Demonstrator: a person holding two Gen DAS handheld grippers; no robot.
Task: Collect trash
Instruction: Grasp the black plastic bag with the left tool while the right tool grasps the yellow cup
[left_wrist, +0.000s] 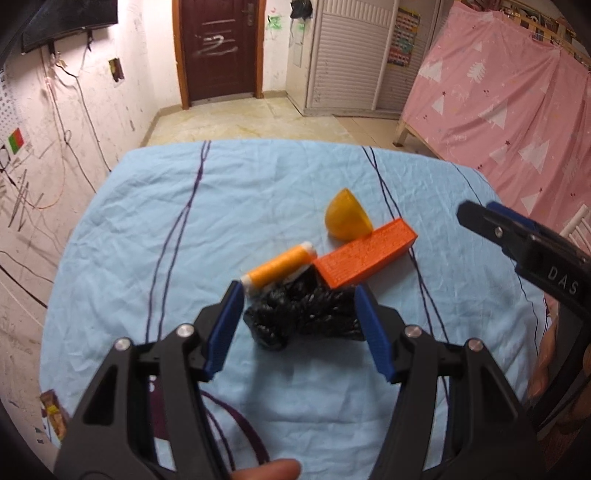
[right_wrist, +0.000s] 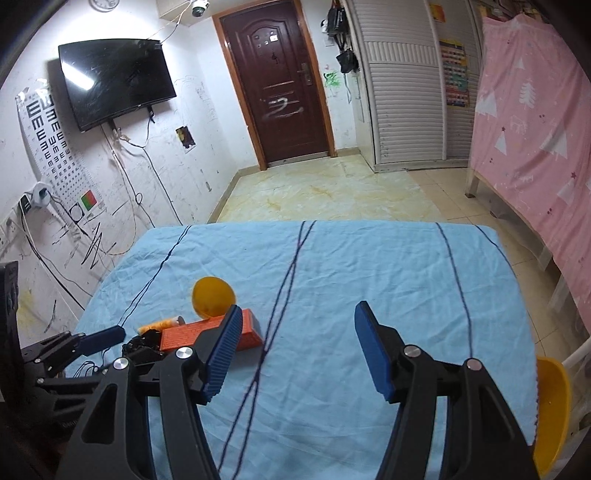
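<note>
A crumpled black plastic bag (left_wrist: 295, 321) lies on the blue tablecloth (left_wrist: 147, 221). My left gripper (left_wrist: 299, 295) stands open with the bag between its blue pads, and I see no squeeze on it. Just behind the bag are an orange roll with white ends (left_wrist: 280, 267), an orange box (left_wrist: 365, 258) and a yellow-orange half-dome cup (left_wrist: 347, 219). My right gripper (right_wrist: 298, 308) is open over bare cloth, right of the box (right_wrist: 177, 338) and cup (right_wrist: 213, 297), with nothing between its fingers. It also shows at the right of the left wrist view (left_wrist: 480, 218).
A yellow bin (right_wrist: 550, 406) sits past the table's right edge. A snack wrapper (left_wrist: 53, 417) lies at the near left corner, and a purple strap (left_wrist: 240, 435) is under my left gripper. Pink curtain (right_wrist: 535, 129) to the right; tiled floor and a door (right_wrist: 280, 85) ahead.
</note>
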